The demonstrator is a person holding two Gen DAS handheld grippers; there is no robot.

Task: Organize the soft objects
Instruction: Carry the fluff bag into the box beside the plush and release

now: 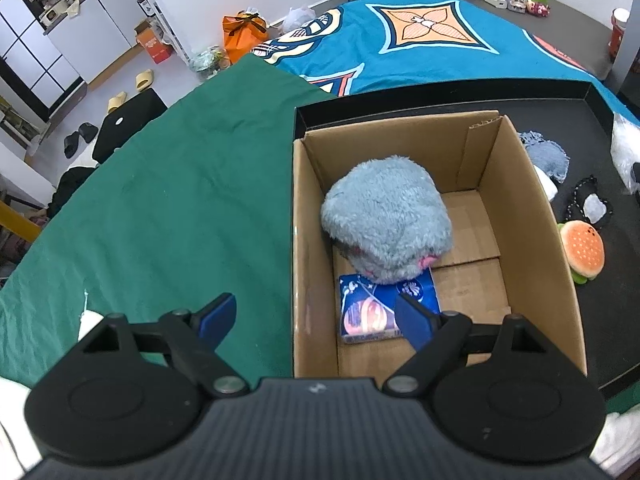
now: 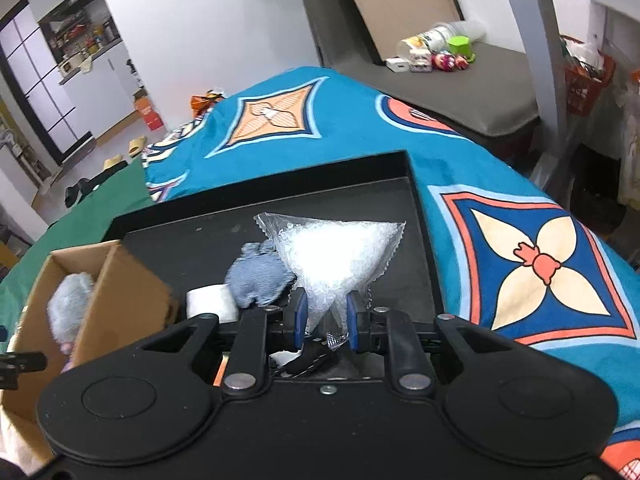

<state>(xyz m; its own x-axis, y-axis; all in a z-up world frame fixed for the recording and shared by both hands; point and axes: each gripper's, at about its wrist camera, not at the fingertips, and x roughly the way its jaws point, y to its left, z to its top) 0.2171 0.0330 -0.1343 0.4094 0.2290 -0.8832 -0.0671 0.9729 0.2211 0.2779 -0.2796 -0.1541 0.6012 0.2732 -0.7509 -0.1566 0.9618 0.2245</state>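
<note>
A cardboard box [image 1: 312, 240] stands in a black tray [image 1: 440, 98]. Inside it lie a fluffy grey-blue plush [image 1: 386, 218] and a blue tissue pack [image 1: 374, 308]. My left gripper [image 1: 316, 318] is open and empty, hovering over the box's near left wall. My right gripper [image 2: 325, 320] is shut on a clear bubble-wrap bag [image 2: 336, 252], held above the tray [image 2: 424, 216]. A blue denim pouch [image 2: 258, 278], a white roll [image 2: 210, 300] and the box [image 2: 120, 296] lie to its left. A burger plush [image 1: 582, 250] lies on the tray right of the box.
The tray rests on a bed with a teal patterned blanket [image 2: 520, 256] and a green cloth [image 1: 168, 200]. A black cord with a clear piece [image 1: 592, 204] lies on the tray. Small items [image 2: 436, 54] sit on a grey mattress behind.
</note>
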